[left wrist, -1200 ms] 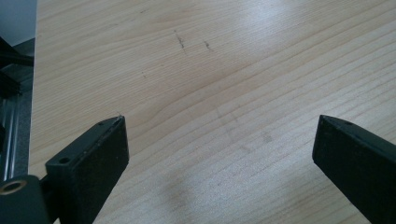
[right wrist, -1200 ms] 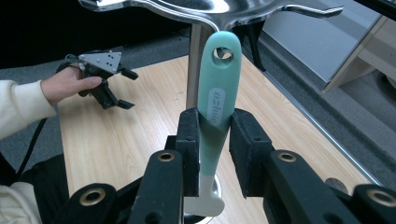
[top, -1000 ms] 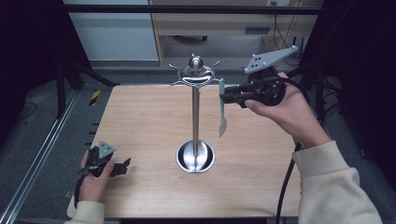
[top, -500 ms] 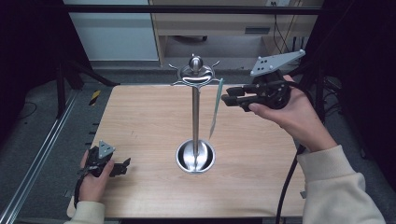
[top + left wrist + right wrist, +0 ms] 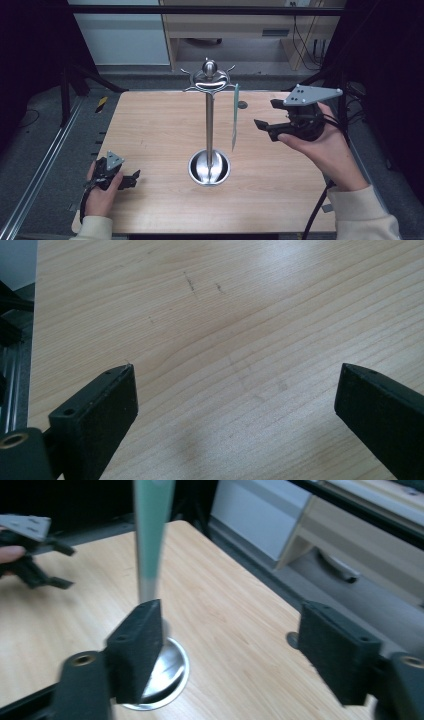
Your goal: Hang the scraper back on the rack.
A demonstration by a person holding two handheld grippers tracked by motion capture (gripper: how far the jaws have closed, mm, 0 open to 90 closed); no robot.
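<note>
Pale wood grain covers the bench [image 5: 150, 125] in front of you, with dark floor and a light cabinet beyond its far edge. Near the middle stands a metal stand [image 5: 209, 125]: a round shiny base, a thin upright pole, and curled hooks under a ball at the top. From one hook on your right side of the pole hangs a utensil [image 5: 234, 117] with a green handle and a grey lower end, dangling free, close beside the pole and clear of the bench.

Your right claw [image 5: 267, 117] is raised above the bench, just to the right of the hanging utensil and apart from it, its jaws spread wide and empty, pointing toward the stand. In the right gripper view the utensil [image 5: 151, 535] hangs past the left jaw, outside the gap, with the base of the stand [image 5: 172, 672] below.

Your left claw [image 5: 131, 180] sits low at the near left corner of the bench, well apart from the stand. Its jaws are spread too, with bare wood [image 5: 225, 340] between them.
</note>
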